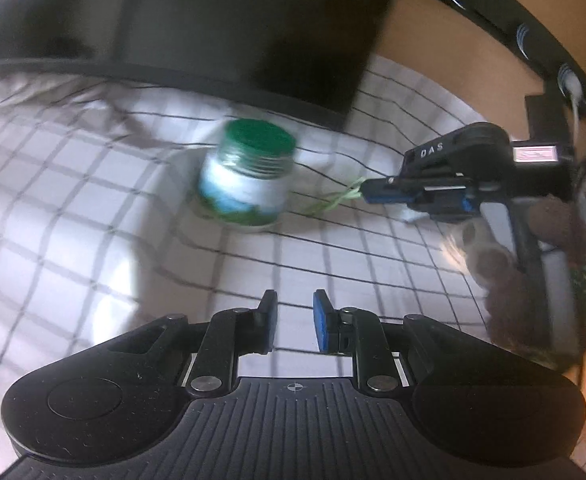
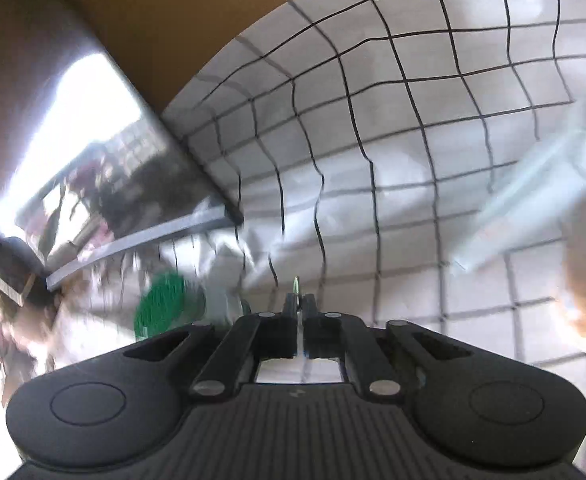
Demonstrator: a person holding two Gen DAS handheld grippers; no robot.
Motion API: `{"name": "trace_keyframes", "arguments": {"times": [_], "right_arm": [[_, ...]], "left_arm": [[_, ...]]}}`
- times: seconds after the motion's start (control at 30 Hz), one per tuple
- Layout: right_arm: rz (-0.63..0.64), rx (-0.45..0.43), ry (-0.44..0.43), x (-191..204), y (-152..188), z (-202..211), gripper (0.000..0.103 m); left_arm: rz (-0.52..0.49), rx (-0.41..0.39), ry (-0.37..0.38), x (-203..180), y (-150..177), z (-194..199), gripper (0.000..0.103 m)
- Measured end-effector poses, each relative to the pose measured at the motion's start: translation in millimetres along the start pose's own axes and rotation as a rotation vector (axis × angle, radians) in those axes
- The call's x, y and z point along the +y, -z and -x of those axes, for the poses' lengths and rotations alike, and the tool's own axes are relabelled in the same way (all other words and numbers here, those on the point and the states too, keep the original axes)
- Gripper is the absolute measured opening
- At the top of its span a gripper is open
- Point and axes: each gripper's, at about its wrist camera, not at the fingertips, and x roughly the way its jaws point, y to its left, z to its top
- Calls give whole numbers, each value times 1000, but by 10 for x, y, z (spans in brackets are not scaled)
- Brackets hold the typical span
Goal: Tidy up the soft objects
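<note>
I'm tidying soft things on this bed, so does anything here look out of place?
Yes: a hard green-lidded jar stands slightly tilted on the checked sheet. The right gripper pinches a thin green string beside it.

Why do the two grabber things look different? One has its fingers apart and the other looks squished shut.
The left gripper has a gap between its fingers and holds nothing; the right gripper is pinched shut on a thin green string. The left gripper hangs over bare checked cloth; the right gripper reaches toward the green-lidded jar. Both are black with blue pads.
</note>
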Motion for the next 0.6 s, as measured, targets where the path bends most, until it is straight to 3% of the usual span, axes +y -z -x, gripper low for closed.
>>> {"name": "trace_keyframes", "arguments": {"times": [0.07,0.2,0.3,0.37,0.5,0.6], "right_arm": [[57,3,5,-20,59,186,18],[212,-53,55,-17,206,624,59],[336,-63,108,-52,404,886,67],[376,-53,148,-98,540,991,68],[368,-24,202,-291,781,1159,71],[328,-11,231,-435,869,1183,71]], "left_arm": [[-71,11,9,-122,-58,-118,21],[-279,15,20,-401,-212,-355,22],[-415,39,5,-582,-338,-596,23],[-361,52,-17,-591,-451,-759,25],[-19,89,-33,-494,-626,-1020,24],[51,93,-121,-588,-674,-1176,24]]}}
